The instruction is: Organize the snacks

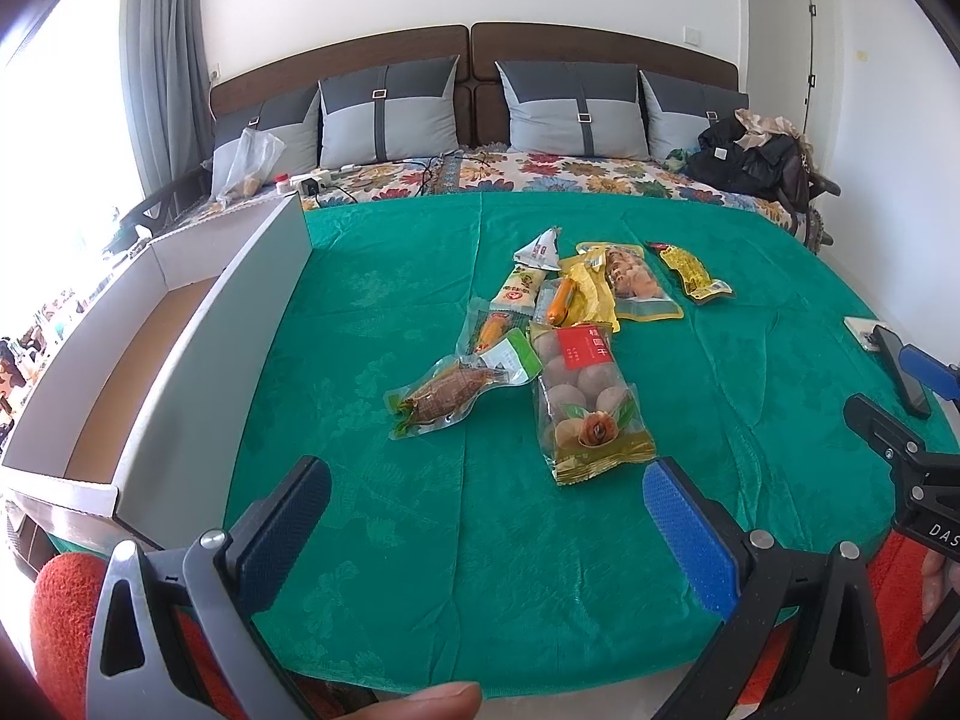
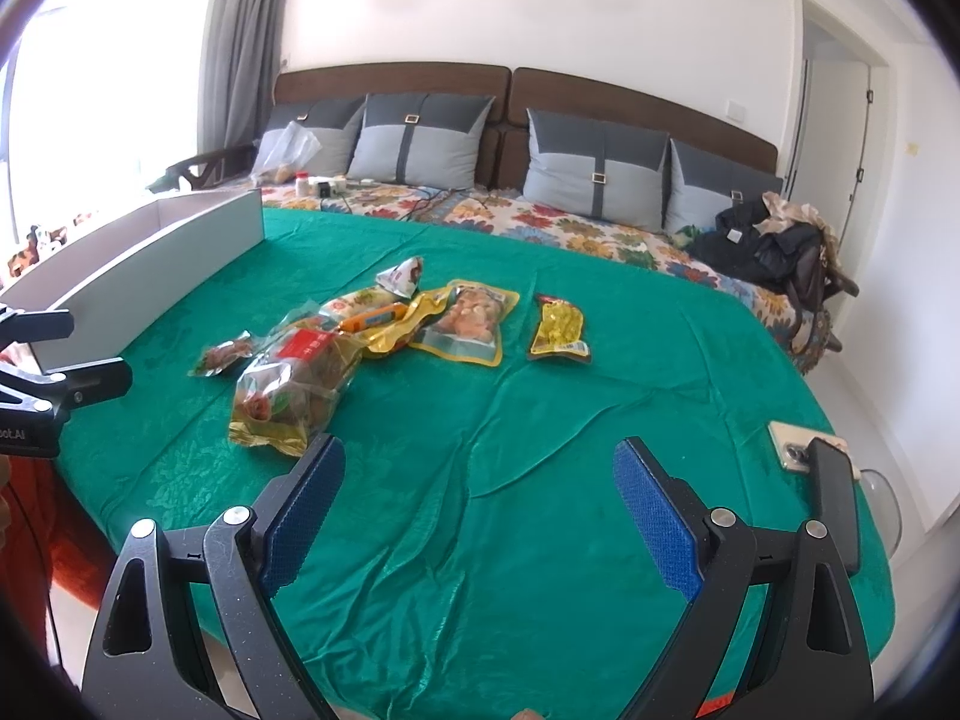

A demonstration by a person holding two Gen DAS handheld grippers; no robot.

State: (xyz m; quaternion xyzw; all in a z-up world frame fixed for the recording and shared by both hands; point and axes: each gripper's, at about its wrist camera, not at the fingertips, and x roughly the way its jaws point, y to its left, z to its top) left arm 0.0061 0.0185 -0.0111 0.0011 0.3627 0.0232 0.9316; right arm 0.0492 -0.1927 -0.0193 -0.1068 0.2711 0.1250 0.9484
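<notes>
Hovering wide open, left tool and right tool hold nothing; snack packets lie ahead on the green cloth, box left.

Near half of the green tabletop is bare cloth; open passage ahead of both tools up to the snack pile. Left edge is walled by the upright side of the white box; box interior is open from above. Packets overlap at the centre; the yellow packet lies apart, with free cloth around it. Phones occupy the right edge.
</notes>
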